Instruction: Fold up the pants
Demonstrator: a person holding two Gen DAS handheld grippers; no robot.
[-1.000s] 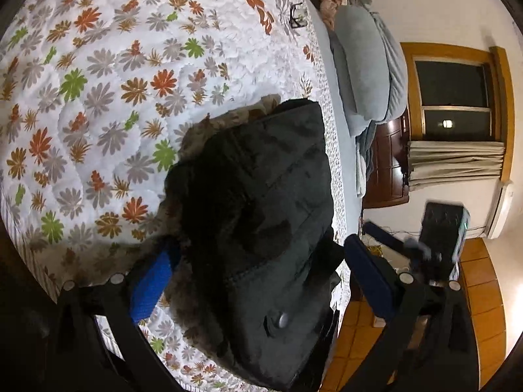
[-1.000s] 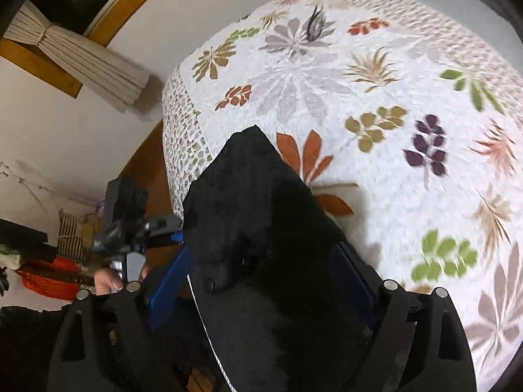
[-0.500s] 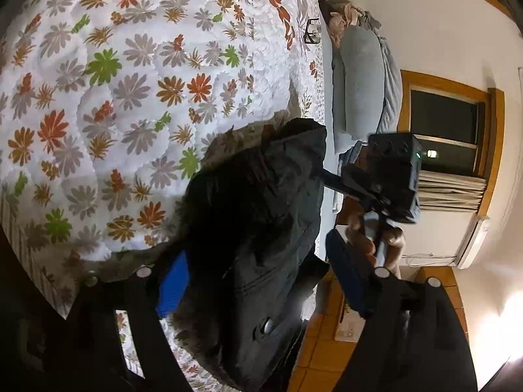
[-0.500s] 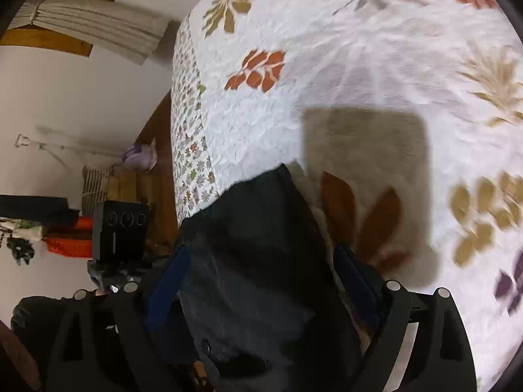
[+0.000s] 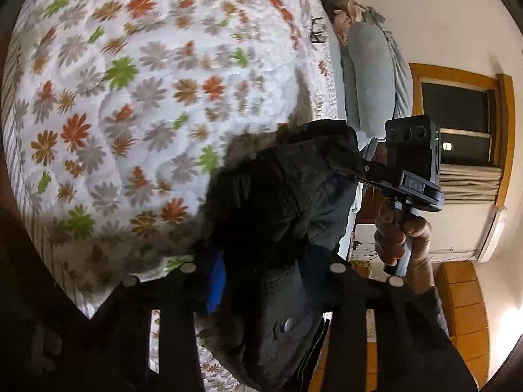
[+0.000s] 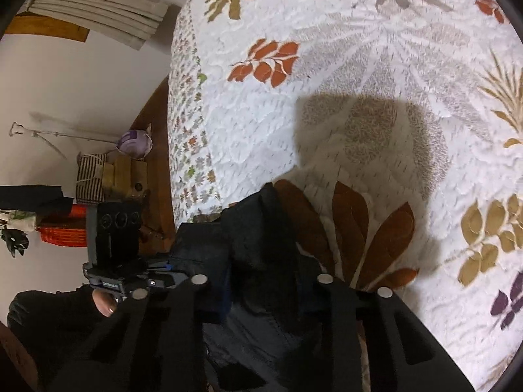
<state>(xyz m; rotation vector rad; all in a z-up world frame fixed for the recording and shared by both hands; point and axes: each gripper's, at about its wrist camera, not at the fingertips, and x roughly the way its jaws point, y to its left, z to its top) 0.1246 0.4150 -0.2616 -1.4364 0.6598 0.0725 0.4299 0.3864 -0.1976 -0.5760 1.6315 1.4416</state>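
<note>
Right at the near edge of the bed, the black pants (image 5: 281, 215) lie bunched on the flowered quilt (image 5: 137, 104), with part of the bundle hanging over the side toward the floor. A round button (image 5: 287, 324) shows on the lower part of the cloth in the left wrist view. The left gripper (image 5: 261, 271) has the pants between its fingers, which are closing on the thick fabric; a blue pad (image 5: 216, 281) on one finger presses against the cloth. The right gripper (image 6: 261, 281) also has the pants between its fingers, closing on a fold of the dark fabric (image 6: 258, 261). In the left wrist view a hand (image 5: 398, 232) grips the handle of the right tool just beside the bundle. A grey pillow (image 5: 372, 75) lies at the far end of the bed, and a window with a wooden frame (image 5: 464, 124) stands beyond it. Orange floor tiles (image 5: 464, 307) run alongside the bed.
</note>
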